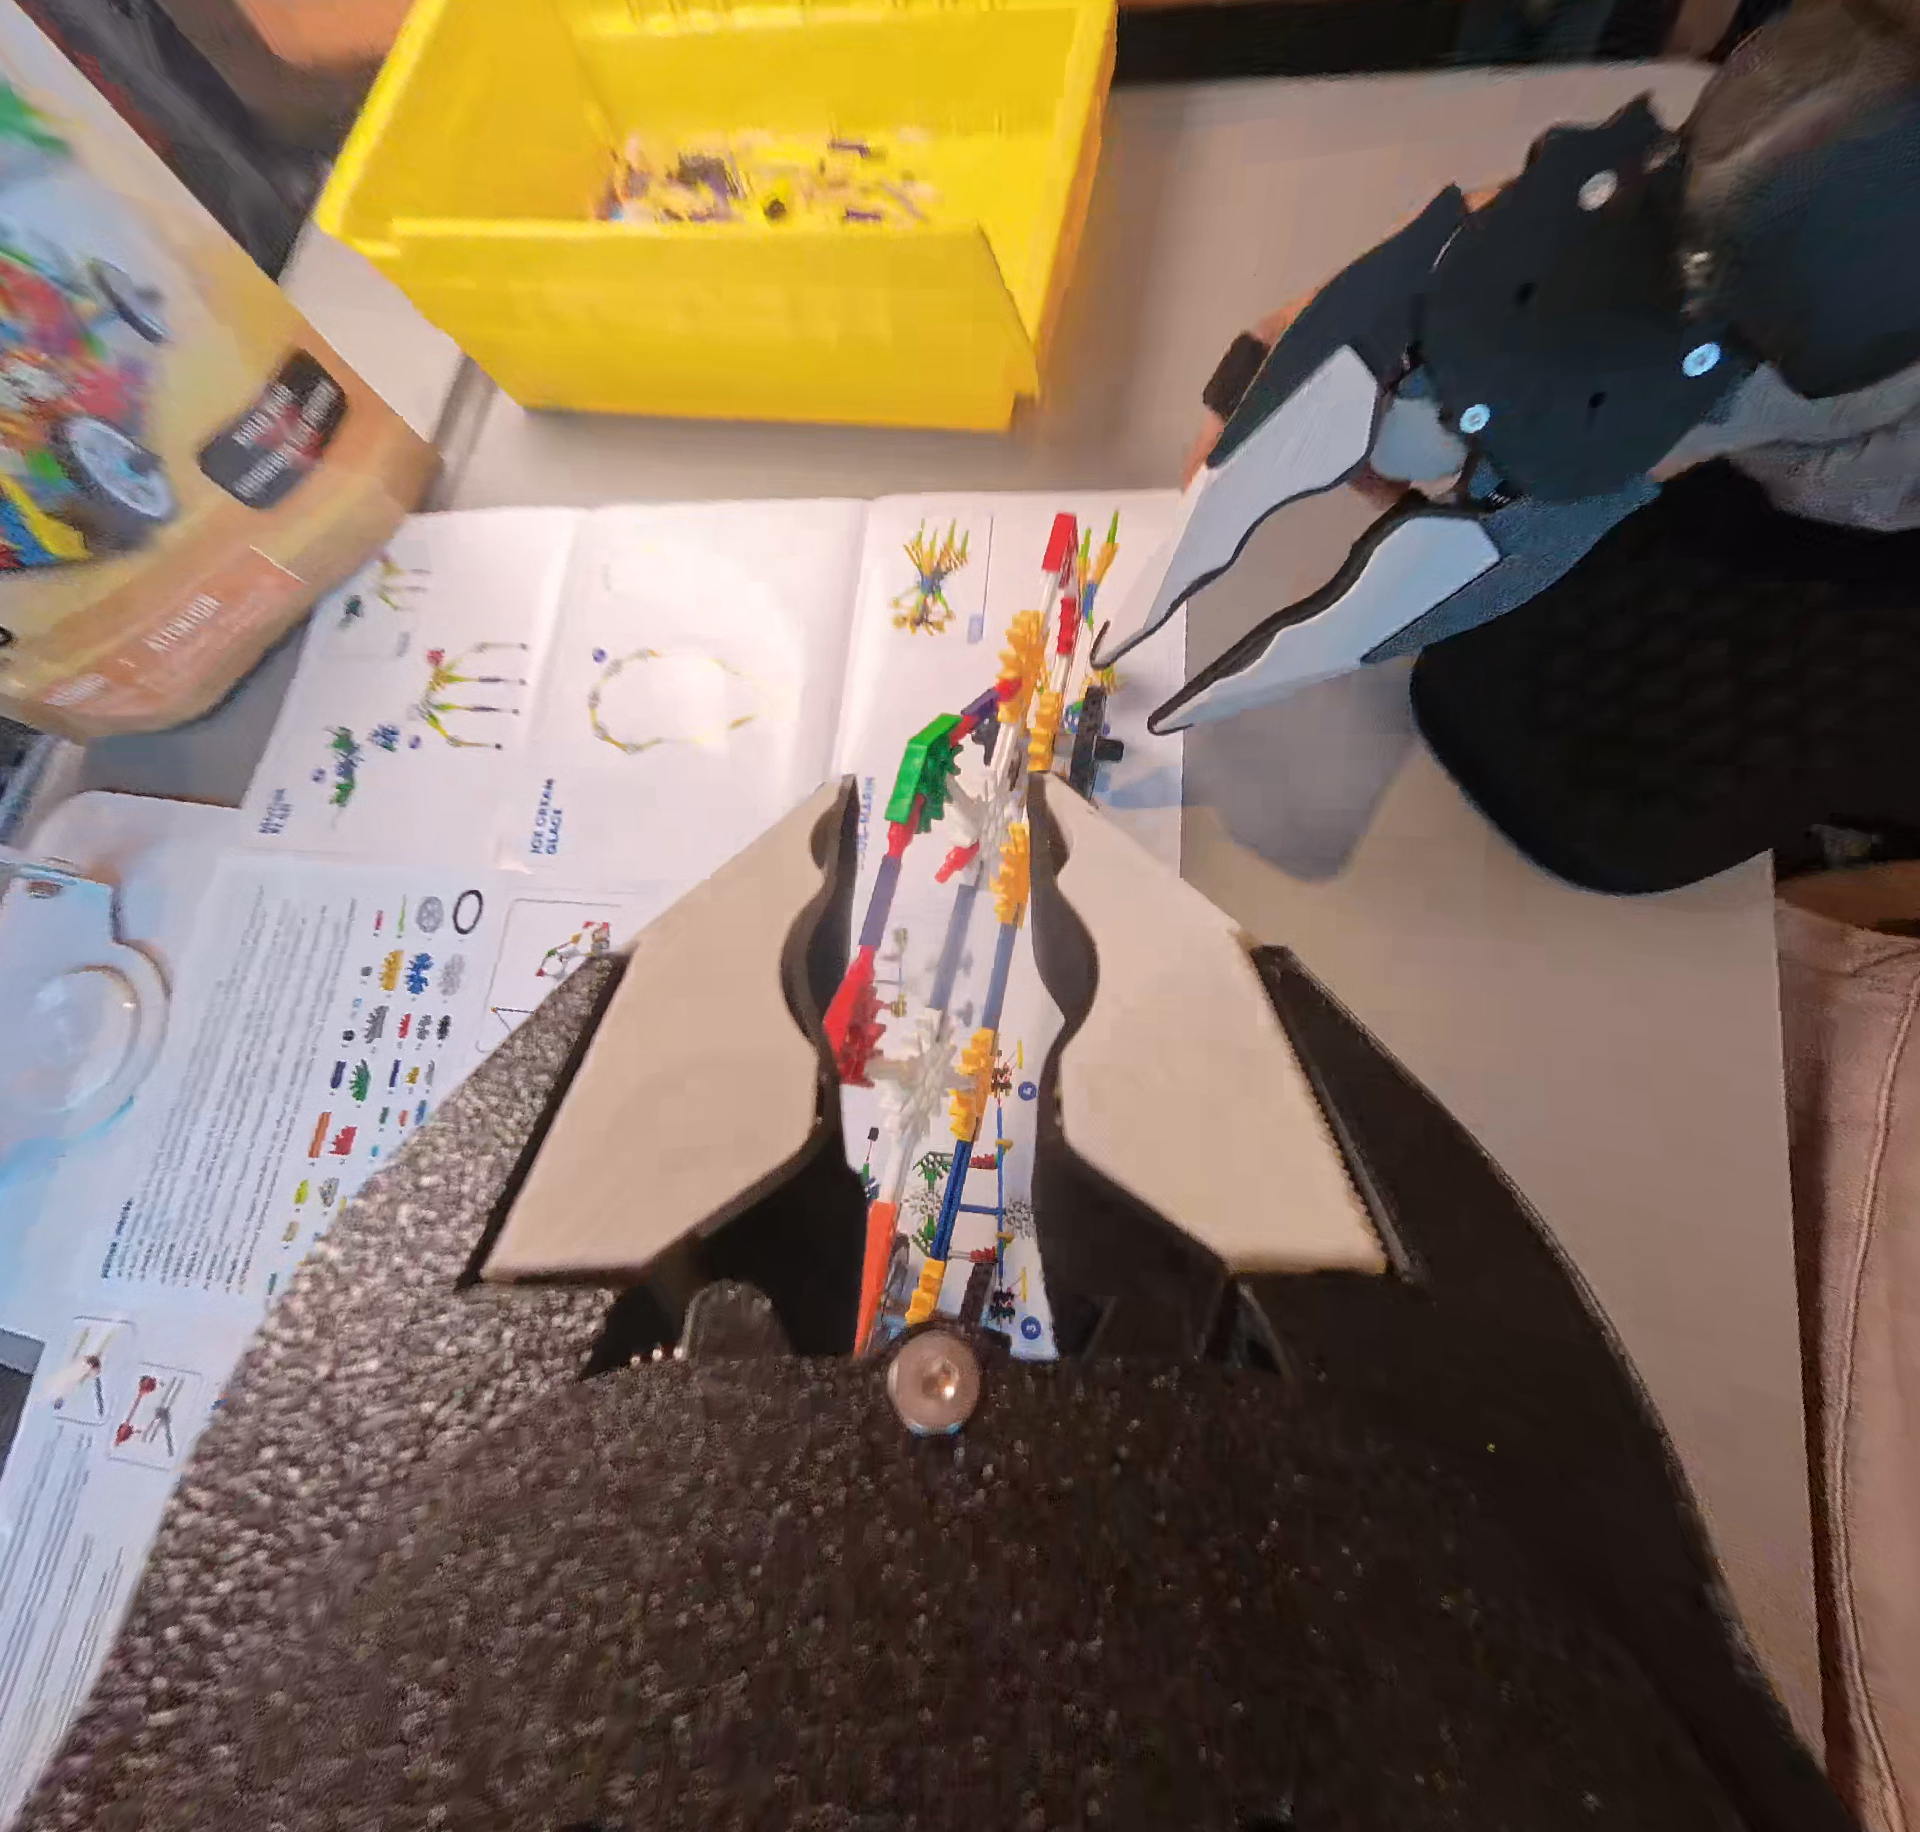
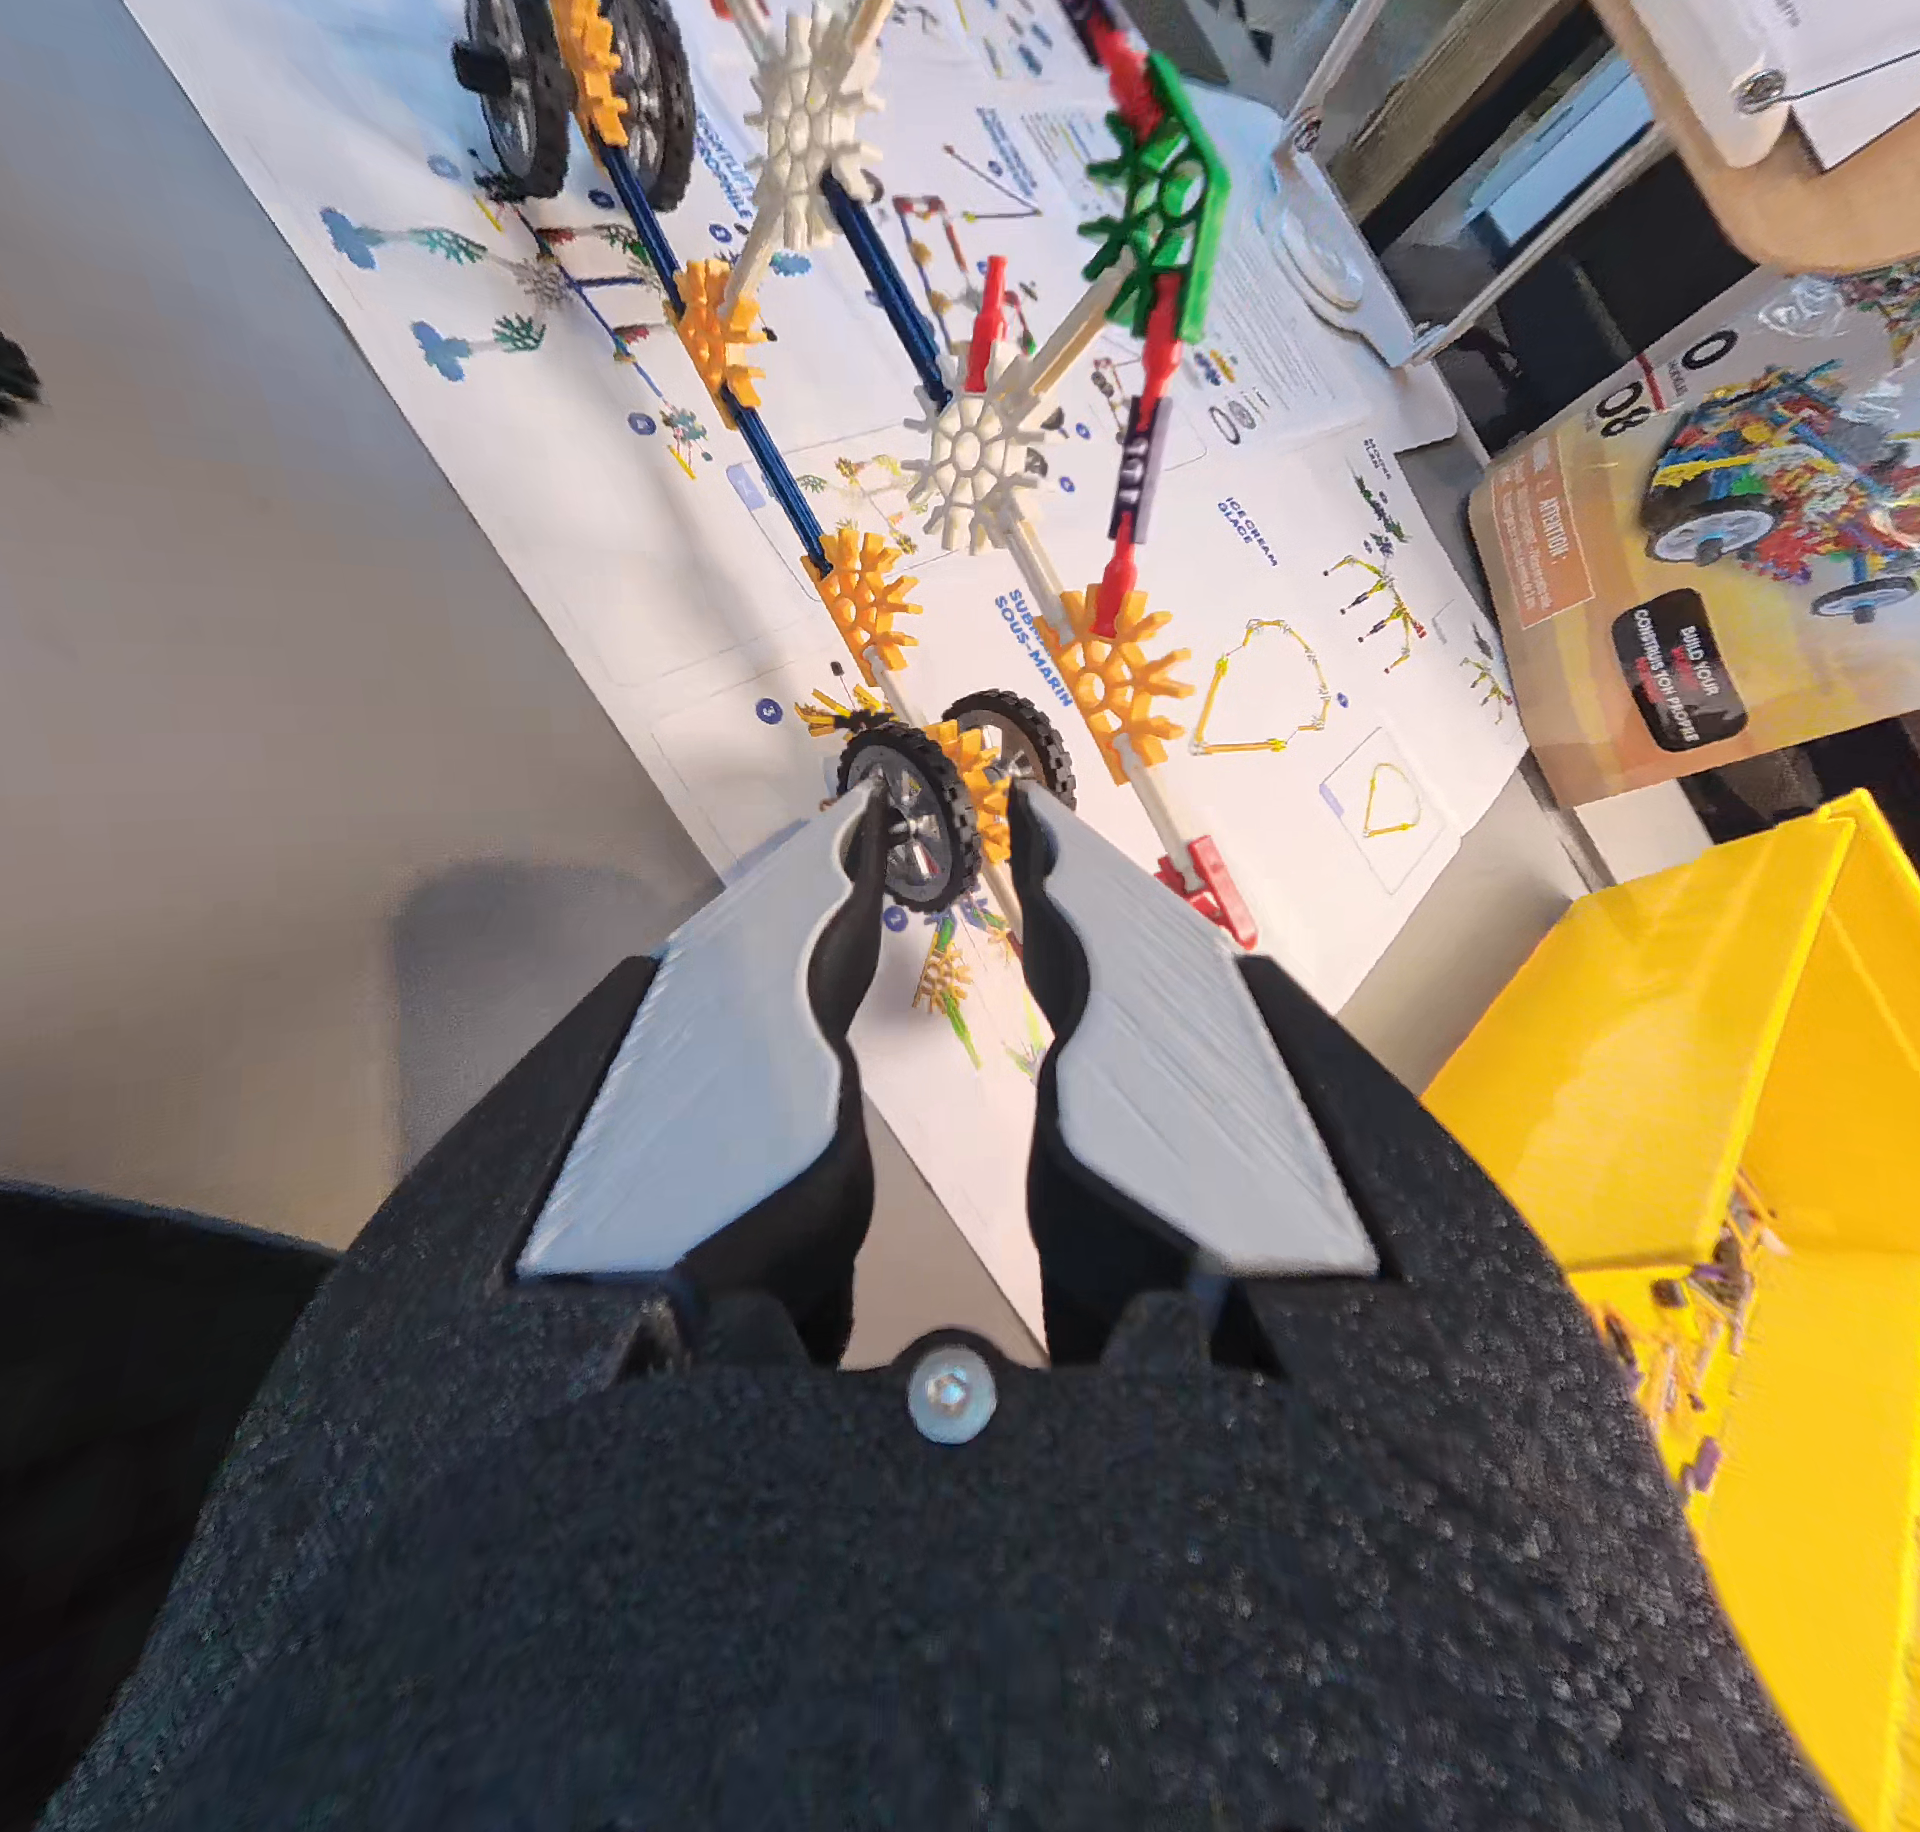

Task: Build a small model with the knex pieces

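Observation:
A toy model of coloured rods and snowflake-shaped connectors [image 1: 966, 951] lies over a printed instruction sheet [image 1: 675, 639]. My left gripper [image 1: 948, 790] is closed on the model's sides, with red and yellow connectors pressed against its fingers. In the right wrist view the model [image 2: 971, 452] has a pair of small black wheels [image 2: 920, 832] at its near end and another pair [image 2: 571, 68] at the far end. My right gripper [image 2: 940, 800] is partly open with its tips at the near wheel. It also shows in the left wrist view [image 1: 1130, 691], just beside that wheel [image 1: 1086, 743].
A yellow bin [image 1: 727, 328] with several loose small parts stands behind the sheet, and shows at the right in the right wrist view [image 2: 1662, 1055]. A printed cardboard toy box [image 1: 208, 494] stands at the left. A dark chair [image 1: 1662, 722] is past the table's right edge. One gripper's finger ends stand about 12 centimetres off the other's.

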### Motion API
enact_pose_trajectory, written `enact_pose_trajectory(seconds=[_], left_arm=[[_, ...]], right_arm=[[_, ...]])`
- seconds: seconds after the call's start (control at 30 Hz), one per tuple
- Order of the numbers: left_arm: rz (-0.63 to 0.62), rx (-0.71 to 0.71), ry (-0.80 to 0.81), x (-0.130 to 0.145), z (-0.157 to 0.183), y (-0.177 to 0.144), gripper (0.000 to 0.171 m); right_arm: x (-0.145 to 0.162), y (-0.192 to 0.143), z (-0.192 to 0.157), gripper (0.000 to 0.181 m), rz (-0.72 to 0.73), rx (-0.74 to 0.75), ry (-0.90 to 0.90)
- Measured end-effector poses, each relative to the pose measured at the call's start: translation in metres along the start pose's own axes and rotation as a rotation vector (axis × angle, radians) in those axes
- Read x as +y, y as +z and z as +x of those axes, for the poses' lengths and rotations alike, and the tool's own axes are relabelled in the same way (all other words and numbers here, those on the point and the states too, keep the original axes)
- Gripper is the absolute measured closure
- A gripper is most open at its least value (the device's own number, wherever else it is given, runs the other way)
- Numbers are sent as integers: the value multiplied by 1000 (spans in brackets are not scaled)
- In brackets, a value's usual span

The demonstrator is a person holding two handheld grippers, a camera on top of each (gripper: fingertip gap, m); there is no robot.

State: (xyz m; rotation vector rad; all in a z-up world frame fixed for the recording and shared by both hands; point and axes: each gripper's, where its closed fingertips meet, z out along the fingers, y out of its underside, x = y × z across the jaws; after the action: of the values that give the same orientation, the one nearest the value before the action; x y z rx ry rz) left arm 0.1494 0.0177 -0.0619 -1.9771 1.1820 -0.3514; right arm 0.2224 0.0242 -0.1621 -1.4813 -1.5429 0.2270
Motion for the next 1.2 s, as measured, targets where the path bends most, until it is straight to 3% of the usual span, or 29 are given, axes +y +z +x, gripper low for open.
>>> enact_pose_trajectory(seconds=[0.07, 0.13, 0.23, 0.33, 0.43, 0.53, 0.63, 0.73, 0.93, 1.0, 1.07, 1.2], left_arm=[[121, -58, 10, -2, 8, -34, 141], [178, -131, 8, 19, 14, -62, 141], [172, -244, -55, 81, 17, -91, 142], [127, -274, -241, 152, 28, -103, 141], [215, -281, -427, 184, 51, -115, 141], [316, -298, -497, 186, 80, -126, 140], [371, -293, -499, 178, 105, -123, 141], [330, -267, -449, 176, 124, -103, 137], [280, -251, -457, 189, 131, -85, 136], [293, -239, -475, 189, 130, -86, 136], [302, -228, -488, 189, 129, -87, 136], [291, -218, -485, 188, 130, -83, 136]], right_arm=[[-3, -12, -1, 160, 28, 16, 34], [-5, -26, -5, 160, 51, 34, 76], [-5, -44, -14, 160, 76, 65, 130], [3, -49, -21, 159, 50, 90, 170], [-1, -48, -32, 158, 37, 97, 209], [-32, -52, -60, 158, 83, 61, 186], [-62, -43, -125, 158, 81, -185, 194], [-74, -16, -173, 153, -11, -331, 271], [-71, 26, -178, 147, -118, -353, 428], [-73, 30, -179, 148, -127, -355, 407], [-70, 34, -177, 161, -162, -332, 363], [-71, 36, -180, 163, -172, -339, 336]])
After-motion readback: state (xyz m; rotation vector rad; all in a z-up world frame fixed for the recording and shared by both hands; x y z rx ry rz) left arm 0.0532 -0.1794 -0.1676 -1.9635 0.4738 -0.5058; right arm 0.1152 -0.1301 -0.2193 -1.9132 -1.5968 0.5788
